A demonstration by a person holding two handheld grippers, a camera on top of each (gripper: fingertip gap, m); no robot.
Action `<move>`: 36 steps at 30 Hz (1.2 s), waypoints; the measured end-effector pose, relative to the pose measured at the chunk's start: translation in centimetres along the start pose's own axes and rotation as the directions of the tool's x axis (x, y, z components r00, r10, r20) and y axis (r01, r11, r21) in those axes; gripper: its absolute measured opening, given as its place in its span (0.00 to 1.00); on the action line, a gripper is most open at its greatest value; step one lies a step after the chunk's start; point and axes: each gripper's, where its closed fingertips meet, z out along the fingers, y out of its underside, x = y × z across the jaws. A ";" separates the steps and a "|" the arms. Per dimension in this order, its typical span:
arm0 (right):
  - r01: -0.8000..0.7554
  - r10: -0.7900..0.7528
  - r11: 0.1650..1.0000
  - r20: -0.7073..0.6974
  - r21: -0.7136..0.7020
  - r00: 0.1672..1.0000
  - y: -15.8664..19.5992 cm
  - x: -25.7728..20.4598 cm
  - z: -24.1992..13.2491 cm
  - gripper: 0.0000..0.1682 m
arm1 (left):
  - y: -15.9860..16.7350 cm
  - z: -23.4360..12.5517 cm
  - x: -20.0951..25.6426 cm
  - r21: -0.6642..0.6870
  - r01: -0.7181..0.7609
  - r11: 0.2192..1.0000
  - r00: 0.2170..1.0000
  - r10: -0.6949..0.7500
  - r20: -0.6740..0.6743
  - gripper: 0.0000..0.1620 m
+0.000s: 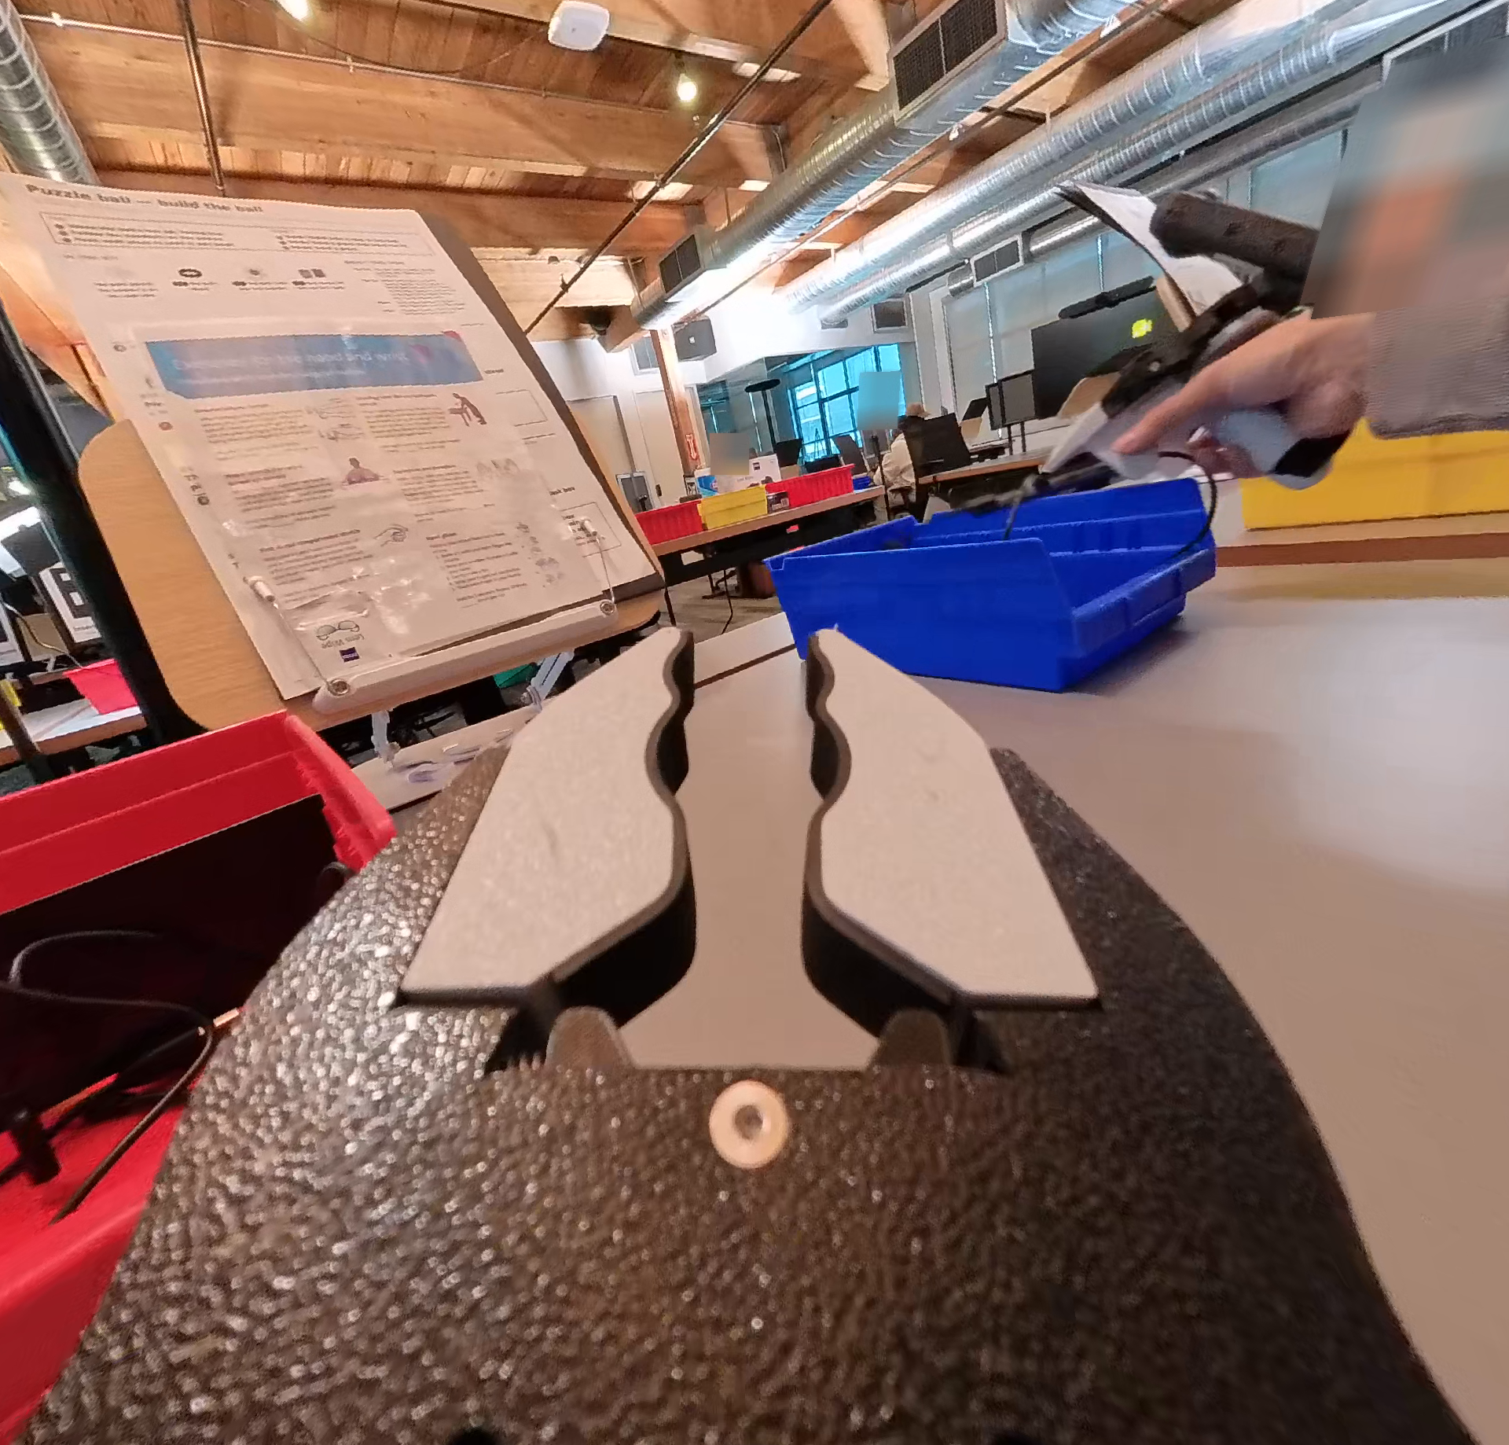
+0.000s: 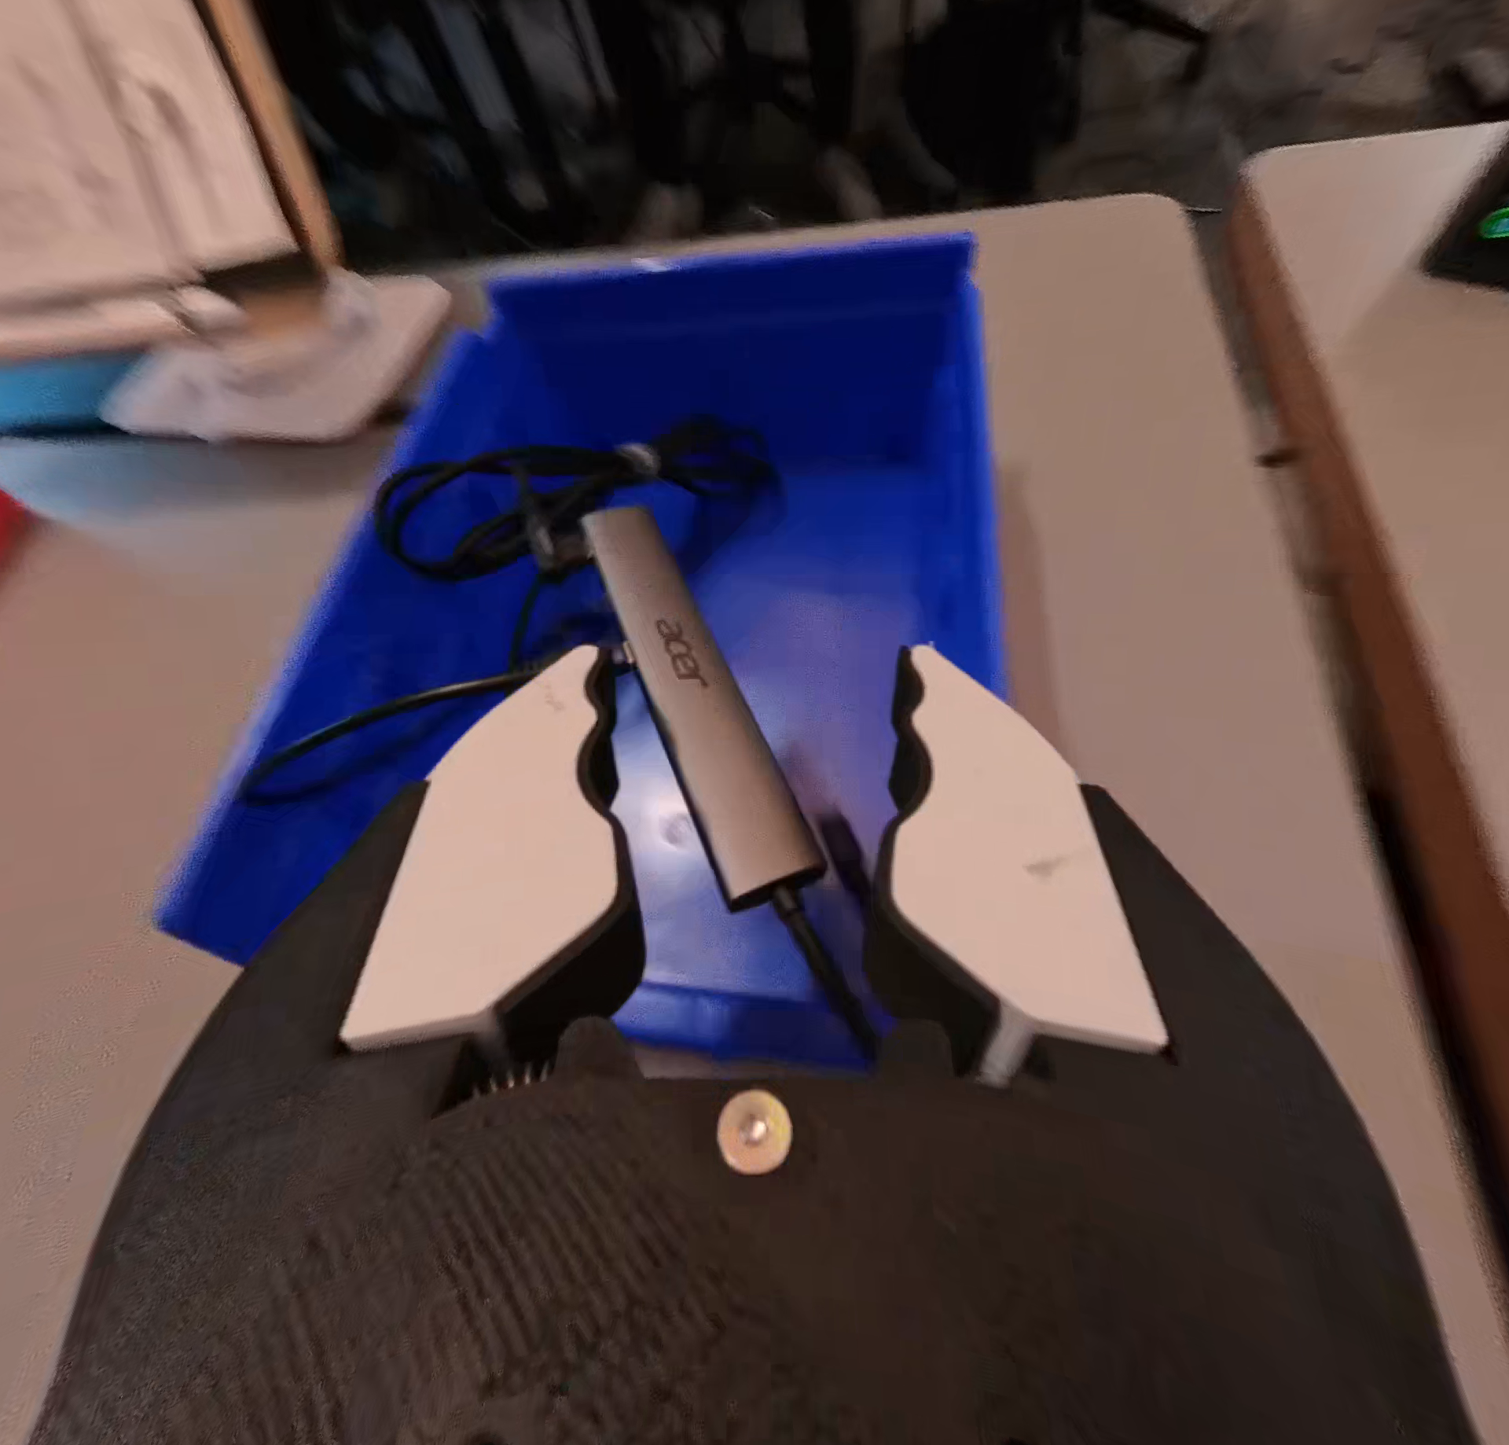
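A blue bin (image 2: 857, 393) stands on the grey table. In it lies a slim grey hub (image 2: 702, 711) with black cables (image 2: 506, 507) coiled at its far end and a cable leaving its near end. My right gripper (image 2: 755, 654) is open, hovering just above the bin with the hub between its fingers, not touching. In the left wrist view the right gripper (image 1: 1053, 479) is held by a hand over the blue bin (image 1: 996, 589). My left gripper (image 1: 750, 638) is open and empty, low over the table left of the bin.
A red bin (image 1: 163, 801) with black cables sits at the left of my left gripper. A tilted document stand (image 1: 327, 442) with printed sheets stands behind it. A yellow bin (image 1: 1372, 475) is far right. A second table edge (image 2: 1388, 507) runs right of the blue bin. My hands' fingertips stand some 45 cm from each other.
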 end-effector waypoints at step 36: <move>0.358 -0.384 0.914 -0.120 -0.193 0.916 0.4 0.1 0.5 0.47 | -0.6 -0.7 -3.3 -0.105 0.052 0.993 0.990 -0.038 0.133 0.15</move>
